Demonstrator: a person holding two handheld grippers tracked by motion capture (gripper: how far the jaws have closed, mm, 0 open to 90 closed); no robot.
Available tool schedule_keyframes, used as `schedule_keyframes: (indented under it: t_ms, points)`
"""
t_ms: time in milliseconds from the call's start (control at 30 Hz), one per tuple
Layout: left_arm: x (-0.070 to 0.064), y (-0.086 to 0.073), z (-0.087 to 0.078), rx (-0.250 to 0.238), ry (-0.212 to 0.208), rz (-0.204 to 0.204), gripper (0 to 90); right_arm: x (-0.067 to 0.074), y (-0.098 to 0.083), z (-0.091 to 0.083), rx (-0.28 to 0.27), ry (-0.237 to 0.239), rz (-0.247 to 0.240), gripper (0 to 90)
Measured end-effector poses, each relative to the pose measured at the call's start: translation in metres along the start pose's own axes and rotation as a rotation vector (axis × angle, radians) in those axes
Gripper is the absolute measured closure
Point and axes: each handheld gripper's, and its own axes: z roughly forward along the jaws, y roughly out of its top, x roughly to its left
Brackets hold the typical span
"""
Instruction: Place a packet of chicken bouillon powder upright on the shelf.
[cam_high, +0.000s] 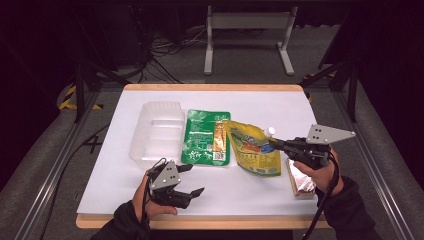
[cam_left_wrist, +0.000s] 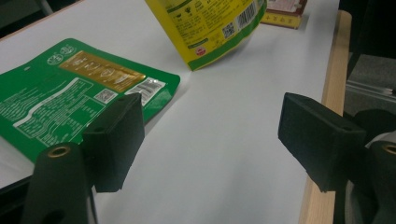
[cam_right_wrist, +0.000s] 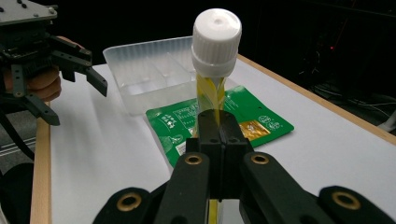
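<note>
- Right gripper (cam_high: 274, 144), near the right edge of the table (cam_high: 260, 192): jaws clamped flat on the top of the yellow pouch (cam_high: 252, 148), just under its white cap (cam_high: 269, 131).
- In the right gripper view the pouch (cam_right_wrist: 208, 93) stands pinched between the closed pads, cap (cam_right_wrist: 216, 42) above them.
- Pouch body tilts down to the left from the grip; whether its lower end touches the table I cannot tell.
- Left gripper (cam_high: 192, 179), near the front edge left of centre: jaws wide apart, nothing between them, bare table under them.
- Green packet (cam_high: 205, 137) lies flat mid-table, its right edge tucked under the pouch.
- Clear tray (cam_high: 156, 131) sits just left of the packet, toward the left edge.
- Foil pack (cam_high: 298, 179) lies by the right edge, partly under the right hand.
</note>
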Motion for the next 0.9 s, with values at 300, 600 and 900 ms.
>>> schedule_keyframes:
  t_ms: [300,600,900]
  points:
    - [0.010,0.022,0.020,-0.027,-0.002,-0.033,32.4,0.006,0.005,-0.005,-0.029,0.022,-0.016,90.0]
    - [0.024,0.033,0.046,-0.039,-0.031,-0.056,28.6,0.017,0.008,-0.002,-0.034,0.082,-0.041,90.0]
    - [0.025,0.040,0.053,-0.080,-0.065,-0.059,26.9,0.022,0.009,0.001,-0.033,0.128,-0.054,90.0]
